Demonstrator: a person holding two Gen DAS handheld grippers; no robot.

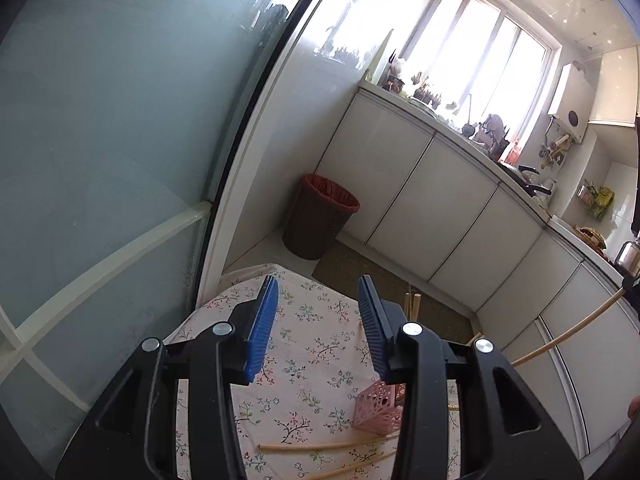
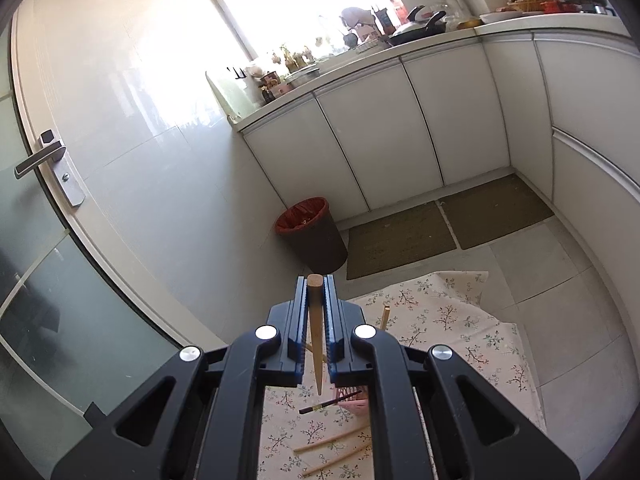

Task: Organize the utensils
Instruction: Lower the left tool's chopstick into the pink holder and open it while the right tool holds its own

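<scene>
Your right gripper (image 2: 316, 292) has a wooden chopstick (image 2: 315, 320) clamped in its fingers, held above the floral bench (image 2: 460, 320). Left gripper (image 1: 318, 304) is open, empty. Line the tip over the pink holder (image 1: 376, 408) and lower straight in, without knocking it.

Both wrist views high above floral tablecloth (image 1: 304, 320), angled down, facing cabinets, sharing brown bin (image 2: 312, 236)

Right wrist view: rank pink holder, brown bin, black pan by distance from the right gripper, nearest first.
From the right gripper:
1. pink holder, just below the fingers on the floral cloth
2. brown bin, on the floor ahead
3. black pan, up on the counter, upper right
</scene>
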